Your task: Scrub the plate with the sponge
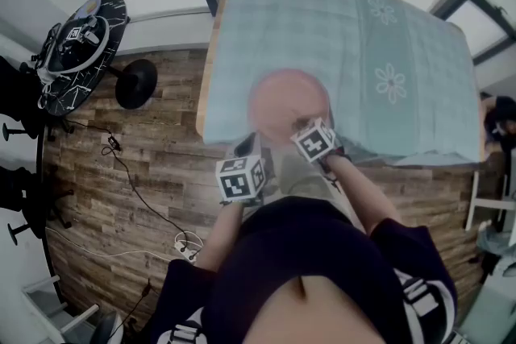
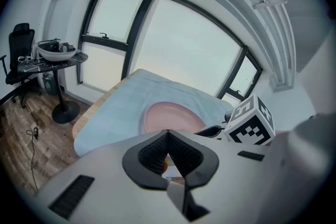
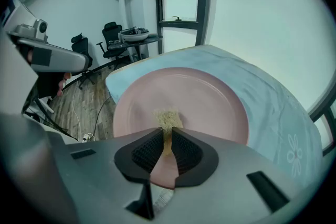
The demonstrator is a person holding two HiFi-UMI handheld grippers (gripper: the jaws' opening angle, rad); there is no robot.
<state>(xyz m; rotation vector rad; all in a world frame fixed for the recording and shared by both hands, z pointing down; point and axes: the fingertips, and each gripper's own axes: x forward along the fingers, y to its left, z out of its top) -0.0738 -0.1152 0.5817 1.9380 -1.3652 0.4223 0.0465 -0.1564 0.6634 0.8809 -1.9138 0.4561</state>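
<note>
Surface (image 1: 419,28): one, under a pale blue cloth. Plate (image 3: 210,102): one, pink, flat on the cloth at the near-left part, just inside the near edge.

Tools: two, both at the plate's near rim. My right tool (image 3: 168,132) is clenched on the sponge (image 3: 168,120). My left tool (image 2: 168,134) has its jaws drawn together at the rim; whether they pinch the rim I cannot tell.

Sponge: one, thin and tan, held edgewise. Long axis runs near to far along the jaws, frayed end pointing far, over the plate. Only the right gripper view shows it; the head view does not.
</note>
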